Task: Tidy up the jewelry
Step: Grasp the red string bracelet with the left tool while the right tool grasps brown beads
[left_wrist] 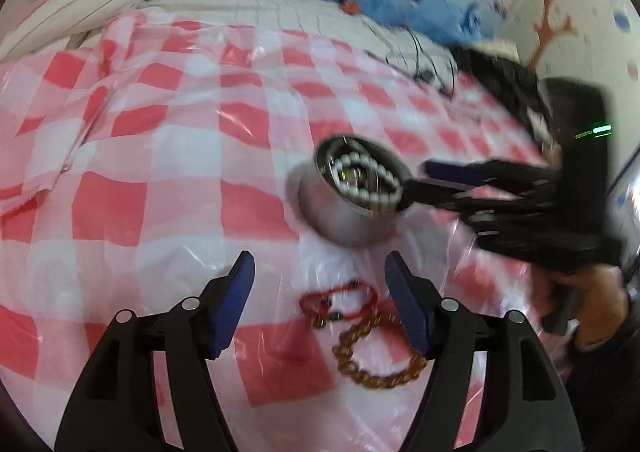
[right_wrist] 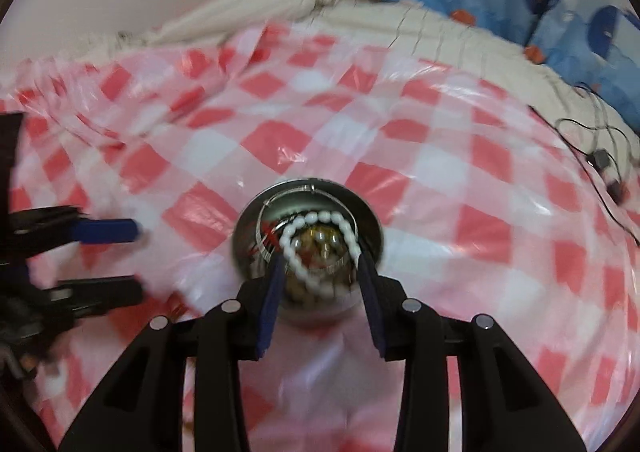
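The right hand-held gripper (right_wrist: pixel 318 272) grasps the tilted, motion-blurred metal cup (right_wrist: pixel 306 248), white bead strand (right_wrist: pixel 316 240) inside; its other contents are indistinct. The left hand-held gripper (left_wrist: pixel 320 284) is released over the amber bracelet (left_wrist: pixel 376 356) and red cord (left_wrist: pixel 340 302) on the checkered cloth (left_wrist: pixel 160 172).

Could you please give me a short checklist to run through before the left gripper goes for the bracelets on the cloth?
1. Left gripper jaws apart and empty: ok.
2. Red bracelet lies between the jaws: ok.
3. Amber bracelet clear of the red one: not ok, they seem to touch.
4. Right gripper holds the cup by its sides: ok.
5. Cup upright: not ok, it looks tilted.
6. Room left in the cup above the white beads: cannot tell.
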A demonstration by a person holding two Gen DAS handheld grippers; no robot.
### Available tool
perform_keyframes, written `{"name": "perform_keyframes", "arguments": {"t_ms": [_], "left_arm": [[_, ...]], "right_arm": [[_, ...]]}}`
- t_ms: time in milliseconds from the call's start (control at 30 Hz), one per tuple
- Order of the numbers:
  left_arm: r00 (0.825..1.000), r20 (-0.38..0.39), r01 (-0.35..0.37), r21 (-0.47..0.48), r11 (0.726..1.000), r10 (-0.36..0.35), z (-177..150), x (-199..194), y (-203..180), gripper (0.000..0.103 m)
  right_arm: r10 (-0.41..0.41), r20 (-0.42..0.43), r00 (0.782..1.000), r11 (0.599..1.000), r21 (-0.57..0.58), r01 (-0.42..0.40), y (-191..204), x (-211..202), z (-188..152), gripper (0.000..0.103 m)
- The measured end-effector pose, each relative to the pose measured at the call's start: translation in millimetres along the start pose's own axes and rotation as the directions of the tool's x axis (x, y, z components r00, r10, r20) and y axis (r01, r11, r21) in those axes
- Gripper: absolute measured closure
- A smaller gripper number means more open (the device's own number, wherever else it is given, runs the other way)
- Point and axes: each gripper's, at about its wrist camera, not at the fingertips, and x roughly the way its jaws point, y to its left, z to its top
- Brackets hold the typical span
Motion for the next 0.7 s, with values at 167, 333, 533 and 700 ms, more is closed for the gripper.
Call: {"name": "perform_keyframes", "arguments": {"t_ms": [167,333,533,700], "left_arm": [[1.000,-0.005,-0.024,0.112,0.993,0.025,-12,11,-20,0.039],[0.997,-0.034,-0.057,0.180,0.982,0.064,-20,29,-34,0.039],[0.997,-0.041,-0.064,0.162,0.985,0.072,-18,29,-27,0.039],[0.996,-0.046,-0.072,0.161,0.984,0.080,-17,32,-26,0.039]], "right_arm": [[0.080,-0.004,0.997,0.994,0.076,-0.079,6,-32,-59,0.059],[0.216,-0.022,0.976,0.969,0.124,-0.212,22,-25,-90,0.059],[0.311,-0.029,0.950,0.950,0.045,-0.309,57,-18,-88,0.047],[0.230,-0.058,0.972,0.973,-0.010,-0.231,70,-5,-87,0.046]]}}
